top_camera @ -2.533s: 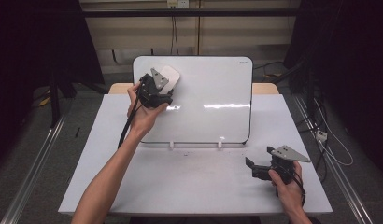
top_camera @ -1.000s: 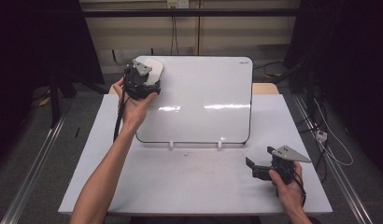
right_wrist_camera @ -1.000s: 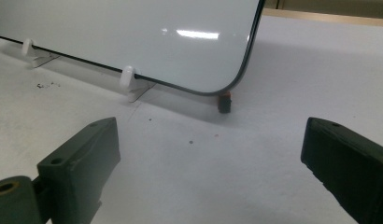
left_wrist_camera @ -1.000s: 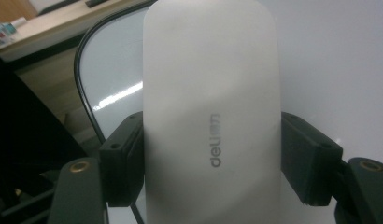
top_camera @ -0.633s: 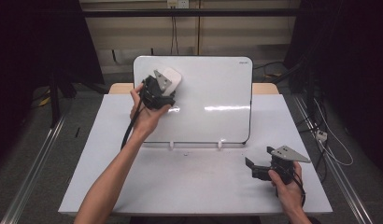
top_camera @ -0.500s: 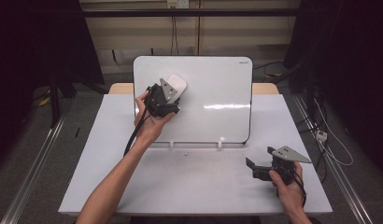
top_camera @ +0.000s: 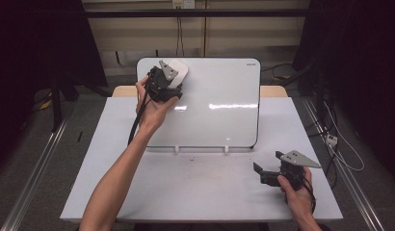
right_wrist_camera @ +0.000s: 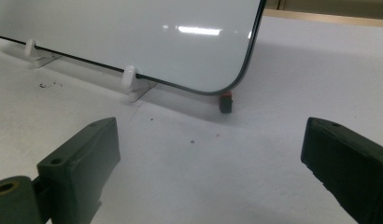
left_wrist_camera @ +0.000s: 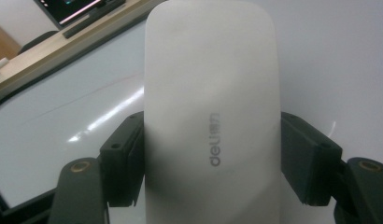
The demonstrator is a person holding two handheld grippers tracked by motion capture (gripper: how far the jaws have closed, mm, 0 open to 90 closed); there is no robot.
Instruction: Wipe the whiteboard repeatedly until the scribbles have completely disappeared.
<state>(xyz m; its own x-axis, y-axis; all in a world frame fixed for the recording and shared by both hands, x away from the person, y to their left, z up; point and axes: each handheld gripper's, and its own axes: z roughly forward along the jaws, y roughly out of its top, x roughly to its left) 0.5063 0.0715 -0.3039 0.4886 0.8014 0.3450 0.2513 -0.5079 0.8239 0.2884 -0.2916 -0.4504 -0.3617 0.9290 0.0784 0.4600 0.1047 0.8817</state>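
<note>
- Worktop (top_camera: pixel 138 192): white, wide, carrying the lot.
- Whiteboard (top_camera: pixel 219 110): propped on small white feet mid-worktop, glare streak across the face; lower corner in the right claw view (right_wrist_camera: pixel 133 37).
- Left claw (top_camera: pixel 167 79): up at the board's top-left corner, clamped on the eraser, pads pinching both long sides.
- Right claw (top_camera: pixel 263 174): low at worktop's near-right, jaws wide apart, nothing between.
- Eraser (left_wrist_camera: pixel 213 107): white, "deli" logo, at the board's top-left (top_camera: pixel 178 71).
</note>
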